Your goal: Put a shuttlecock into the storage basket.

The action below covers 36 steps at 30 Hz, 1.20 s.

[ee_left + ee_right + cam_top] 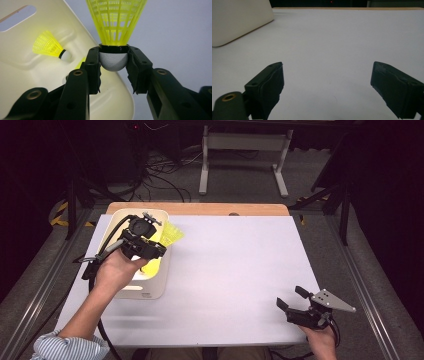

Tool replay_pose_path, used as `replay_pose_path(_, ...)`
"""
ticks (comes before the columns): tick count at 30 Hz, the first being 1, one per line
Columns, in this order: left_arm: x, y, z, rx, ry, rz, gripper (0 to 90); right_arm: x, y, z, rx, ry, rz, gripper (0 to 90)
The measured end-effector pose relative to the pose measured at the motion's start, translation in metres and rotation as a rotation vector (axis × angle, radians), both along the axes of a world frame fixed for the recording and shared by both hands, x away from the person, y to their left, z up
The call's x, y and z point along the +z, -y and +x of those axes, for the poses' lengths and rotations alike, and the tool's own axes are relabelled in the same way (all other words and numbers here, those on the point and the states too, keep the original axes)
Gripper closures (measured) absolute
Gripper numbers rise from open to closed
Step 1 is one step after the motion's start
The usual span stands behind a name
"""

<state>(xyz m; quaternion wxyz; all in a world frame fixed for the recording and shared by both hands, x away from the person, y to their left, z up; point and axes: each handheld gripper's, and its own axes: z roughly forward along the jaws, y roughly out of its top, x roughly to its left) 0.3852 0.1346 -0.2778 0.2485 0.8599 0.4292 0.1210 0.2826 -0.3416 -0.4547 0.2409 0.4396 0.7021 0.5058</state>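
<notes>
A yellow shuttlecock (115, 22) with a white cork base is clamped by its cork between the black jaws of my left gripper (113, 61). In the high view that gripper (152, 242) hangs over the cream tray (150, 292) at the table's left, the shuttlecock's skirt (171, 234) jutting out over the tray's right rim. A second yellow shuttlecock (51, 47) lies inside the tray (22, 70). My right gripper (291, 298) rests near the table's front right corner, jaws wide apart and nothing between them (327, 82).
The white table top (235, 270) stretches between the two grippers. The tray's corner (239, 22) shows at the far left in the right gripper view. Table legs and cables lie on the floor beyond the far edge.
</notes>
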Motion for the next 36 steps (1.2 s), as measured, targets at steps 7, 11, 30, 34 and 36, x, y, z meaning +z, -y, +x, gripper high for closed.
replay_pose_path(7,-0.001,-0.005,0.001,0.009,-0.002,0.005,65.5,0.000,0.000,0.000,-0.002,0.000,0.002,12.3)
replay_pose_path(11,-0.001,-0.006,0.001,0.011,-0.003,0.012,65.5,0.000,0.000,0.000,-0.002,-0.001,0.001,12.3)
replay_pose_path(30,-0.003,-0.019,0.002,0.050,0.001,0.020,65.5,0.000,0.000,0.000,-0.002,0.001,0.001,12.3)
replay_pose_path(34,-0.004,-0.023,0.003,0.060,0.000,0.020,65.5,0.000,0.000,0.000,-0.002,0.001,0.001,12.3)
replay_pose_path(36,-0.005,-0.024,0.003,0.065,-0.004,0.018,65.5,0.000,0.000,0.000,-0.002,0.001,0.001,12.3)
